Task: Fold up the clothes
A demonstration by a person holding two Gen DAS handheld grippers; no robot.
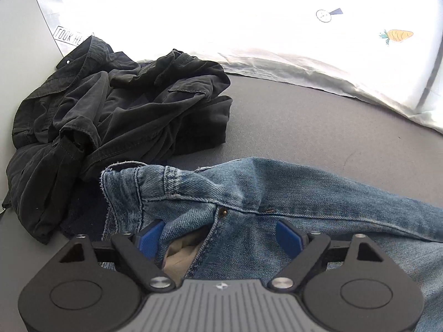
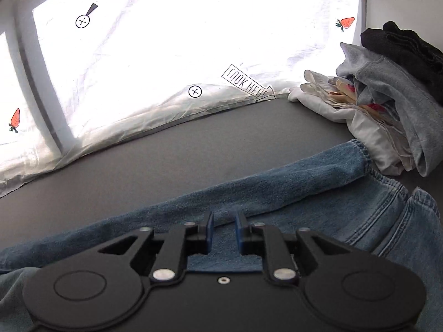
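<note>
hovering over the waistband end of the blue jeans [image 1: 277, 199], the left gripper [image 1: 221, 238] has its blue-padded fingers [image 1: 288, 239] spread wide, denim lying between them but neither pad pressing on it. the jeans lie stretched along the near edge of the grey mat [image 1: 318, 116], pocket opening gaping right under the left fingers. beside the waistband, toward the mat's left edge, sits a crumpled black garment [image 1: 116, 105], its lower folds touching the denim. over in the right wrist view, the right gripper [image 2: 224, 221] points down at a trouser leg of the jeans [image 2: 277, 182], fingers nearly together with a slim gap showing, nothing pinched in it. by the mat's far right corner a pile of clothes [image 2: 387, 105] leans: white, grey and black pieces, just beside the jean hem. a white printed sheet [image 2: 171, 41] with carrots runs along the far edge.
</note>
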